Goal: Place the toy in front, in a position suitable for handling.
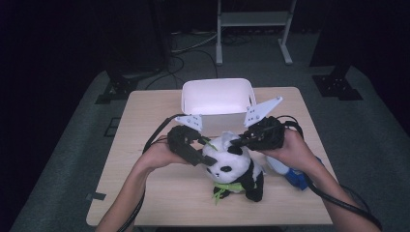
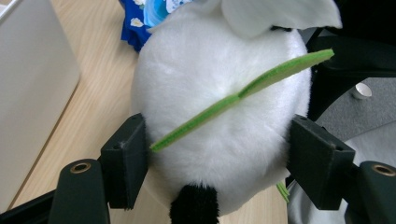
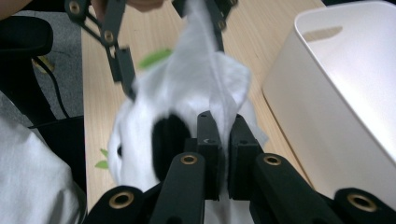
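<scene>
On the wooden table [image 1: 145,203], before the white bin [image 1: 217,96], we have the plush panda [image 1: 237,169] gripped mid-table. Our left gripper [image 2: 217,154] stands wide, its jaws pressed against both sides of the head. Our right gripper [image 3: 223,154] is nearly closed, pinching a white cloth [image 3: 205,79] on the panda. We judge the cloth is being pulled off; next, pull steadily while the left braces.
</scene>
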